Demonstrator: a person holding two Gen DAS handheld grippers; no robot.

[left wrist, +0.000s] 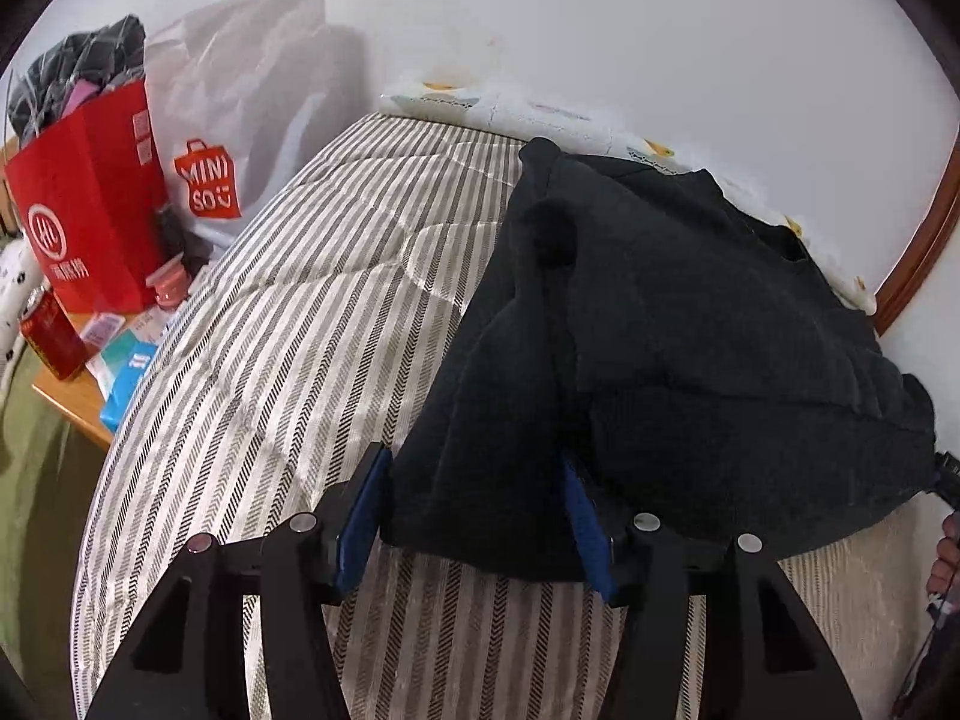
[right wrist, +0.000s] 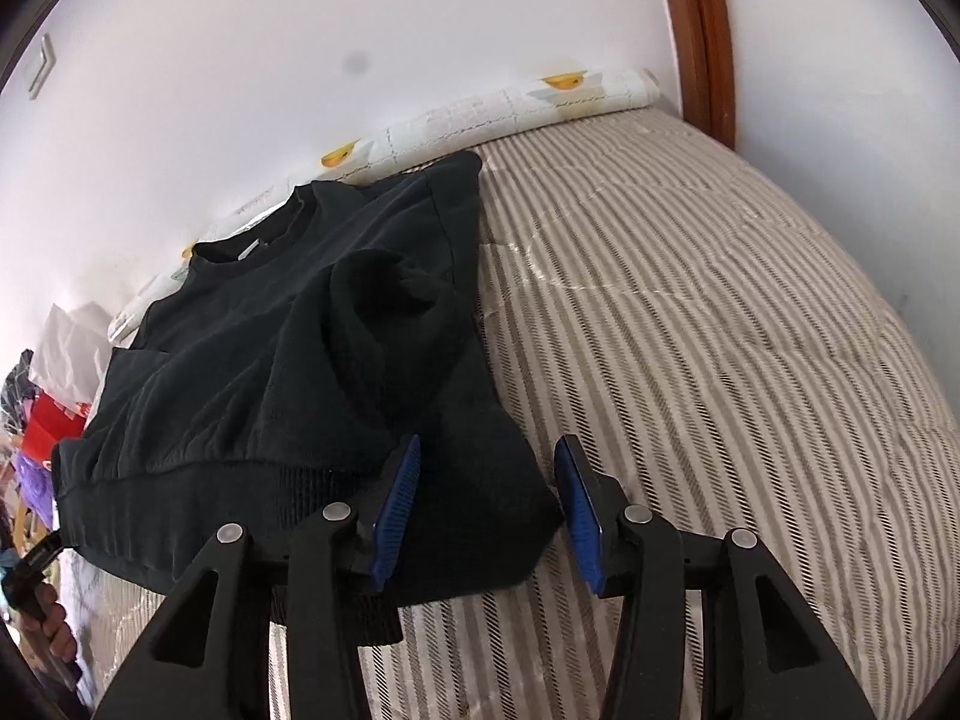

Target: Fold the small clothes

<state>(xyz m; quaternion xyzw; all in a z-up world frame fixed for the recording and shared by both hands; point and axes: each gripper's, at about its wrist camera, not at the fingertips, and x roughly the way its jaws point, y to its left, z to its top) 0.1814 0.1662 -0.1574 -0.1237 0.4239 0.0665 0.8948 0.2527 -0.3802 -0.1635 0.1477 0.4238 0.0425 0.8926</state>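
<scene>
A black sweatshirt (left wrist: 690,330) lies on the striped bedspread (left wrist: 288,324), collar toward the wall, both sleeves folded in over the body. My left gripper (left wrist: 474,504) is open, its blue pads on either side of the hem's left corner. In the right wrist view the sweatshirt (right wrist: 252,360) lies left of centre on the bedspread (right wrist: 690,300). My right gripper (right wrist: 486,498) is open, its pads on either side of the hem's right corner. Whether either gripper touches the cloth, I cannot tell.
A bedside table (left wrist: 78,402) on the left holds a red paper bag (left wrist: 90,204), a white Miniso bag (left wrist: 240,120), a red can (left wrist: 51,333) and small boxes. A white patterned pillow (right wrist: 480,114) lies along the wall. A wooden frame (right wrist: 702,36) stands at the right.
</scene>
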